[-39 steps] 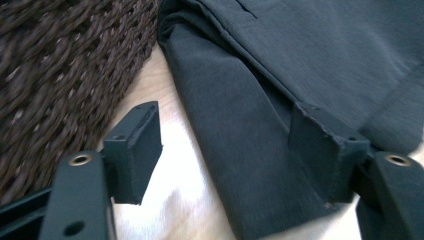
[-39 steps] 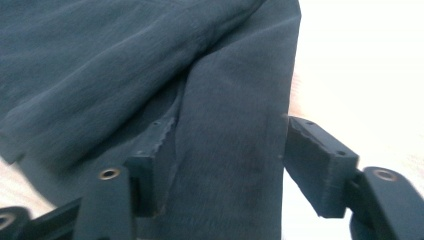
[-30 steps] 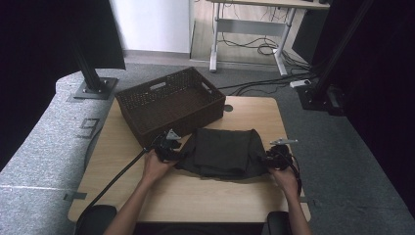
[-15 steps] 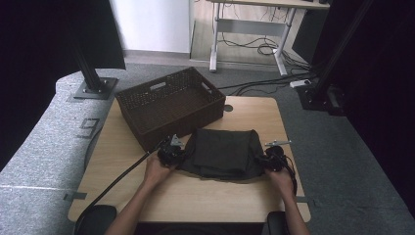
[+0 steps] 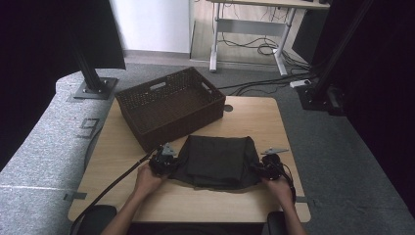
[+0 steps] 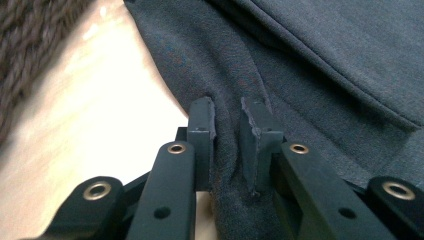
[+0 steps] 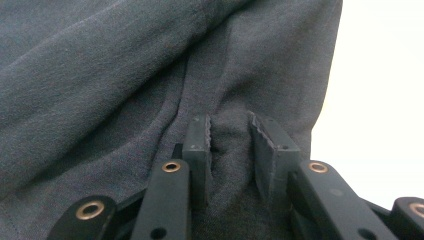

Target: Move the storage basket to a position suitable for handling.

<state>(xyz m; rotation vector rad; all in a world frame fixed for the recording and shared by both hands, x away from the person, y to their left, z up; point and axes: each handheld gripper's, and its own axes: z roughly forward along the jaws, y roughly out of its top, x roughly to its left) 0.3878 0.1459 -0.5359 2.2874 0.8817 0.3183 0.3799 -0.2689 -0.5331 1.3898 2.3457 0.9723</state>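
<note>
A dark grey cloth (image 5: 218, 159) lies folded flat on the wooden table (image 5: 254, 117), near its front edge. My left gripper (image 5: 171, 164) is at the cloth's left edge and shut on a pinch of it; in the left gripper view the fabric (image 6: 325, 60) bunches up between the jaws of that gripper (image 6: 227, 112). My right gripper (image 5: 257, 169) holds the cloth's right edge. In the right gripper view a fold of cloth (image 7: 100, 60) sits between the jaws of that gripper (image 7: 230, 125), which stand slightly wider apart.
A dark brown wicker basket (image 5: 169, 105) with nothing in it stands at the table's back left, just beyond the cloth; its weave (image 6: 20, 50) shows close to my left gripper. Bare tabletop (image 7: 380, 100) lies right of the cloth. A cable trails off the front left.
Both grippers have drawn toward the person, and the right one has come inward. The cloth has slid nearer the front edge and slightly left with them.
</note>
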